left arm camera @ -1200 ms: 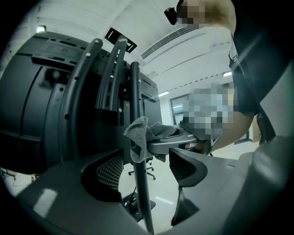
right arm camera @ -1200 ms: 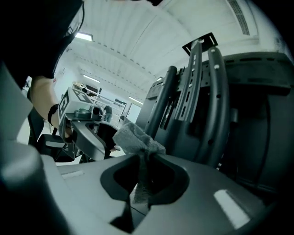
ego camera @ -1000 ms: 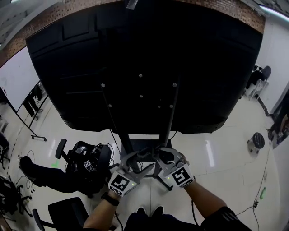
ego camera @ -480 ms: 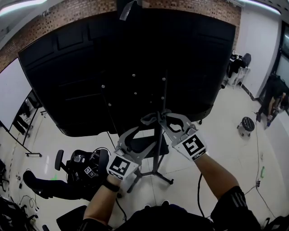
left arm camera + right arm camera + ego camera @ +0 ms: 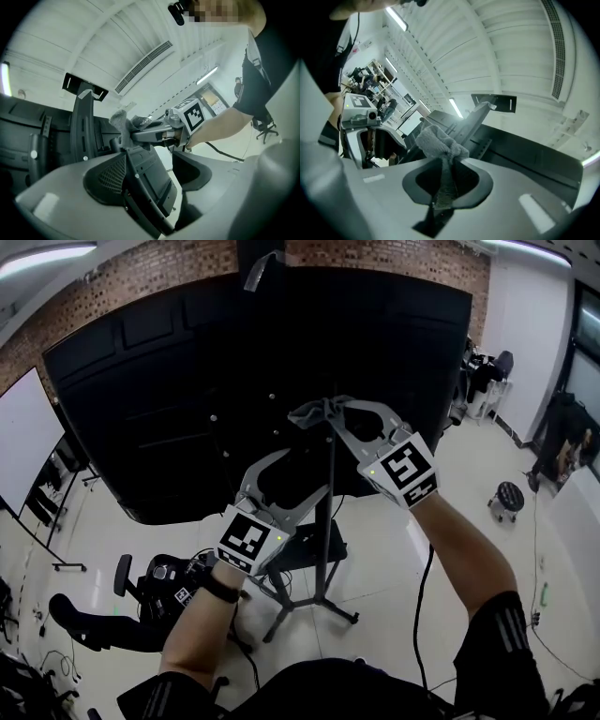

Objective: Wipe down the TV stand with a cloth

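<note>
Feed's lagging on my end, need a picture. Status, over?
Right gripper shut on the cloth, up near the top of the stand upright. Left gripper open, that upright between its jaws. Nothing seen in the way.

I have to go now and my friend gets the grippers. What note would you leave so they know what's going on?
Right gripper: shut on the grey cloth, held high against the TV stand's upright pole, behind the black TV.
Left gripper: open, holding nothing. It sits lower down, and a dark bar of the stand runs between its jaws.
Done: the cloth is gripped and up at the pole. How much is already wiped does not show.
Left: probably the rest of the pole and the base legs.
</note>
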`<action>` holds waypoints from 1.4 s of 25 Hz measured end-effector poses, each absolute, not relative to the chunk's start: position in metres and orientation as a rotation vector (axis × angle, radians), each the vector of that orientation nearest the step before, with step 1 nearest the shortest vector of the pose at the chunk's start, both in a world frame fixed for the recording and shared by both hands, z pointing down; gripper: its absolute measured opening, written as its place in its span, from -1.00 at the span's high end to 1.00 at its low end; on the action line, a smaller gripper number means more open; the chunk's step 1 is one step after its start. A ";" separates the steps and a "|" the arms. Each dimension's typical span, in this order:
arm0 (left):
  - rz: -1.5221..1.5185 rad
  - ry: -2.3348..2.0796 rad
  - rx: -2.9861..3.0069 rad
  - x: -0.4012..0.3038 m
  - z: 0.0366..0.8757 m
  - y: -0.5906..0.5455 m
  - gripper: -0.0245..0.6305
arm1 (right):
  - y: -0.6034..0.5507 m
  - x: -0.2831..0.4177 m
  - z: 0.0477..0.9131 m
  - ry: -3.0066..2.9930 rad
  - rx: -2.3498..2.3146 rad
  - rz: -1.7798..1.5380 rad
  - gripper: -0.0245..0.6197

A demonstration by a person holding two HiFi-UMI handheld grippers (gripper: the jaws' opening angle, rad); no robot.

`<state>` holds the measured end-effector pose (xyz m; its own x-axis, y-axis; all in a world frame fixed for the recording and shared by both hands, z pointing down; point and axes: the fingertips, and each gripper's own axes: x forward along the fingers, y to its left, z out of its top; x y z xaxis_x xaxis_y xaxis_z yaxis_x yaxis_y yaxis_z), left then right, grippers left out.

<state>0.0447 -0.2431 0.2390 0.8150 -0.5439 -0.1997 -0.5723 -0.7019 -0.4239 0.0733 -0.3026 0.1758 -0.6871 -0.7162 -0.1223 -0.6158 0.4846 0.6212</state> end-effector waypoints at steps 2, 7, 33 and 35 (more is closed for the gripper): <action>0.073 0.840 -2.493 0.049 0.226 -0.250 -0.09 | -0.315 0.075 0.165 -2.549 1.146 -1.001 0.80; 0.078 0.908 -2.474 0.060 0.209 -0.272 -0.09 | -0.350 0.090 0.154 -2.559 1.121 -0.968 0.80; -0.038 1.169 -2.582 0.081 0.328 -0.311 -0.09 | -0.353 0.094 0.312 -2.628 0.746 -0.875 0.80; -0.063 1.183 -2.591 0.081 0.344 -0.309 -0.09 | -0.347 0.091 0.326 -2.621 0.723 -0.872 0.80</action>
<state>0.0812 -0.3095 0.3440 0.6614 -0.7458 -0.0804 -0.7330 -0.6199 -0.2800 0.0914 -0.3475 0.3258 -0.8337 -0.5418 0.1072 -0.3695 0.6914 0.6208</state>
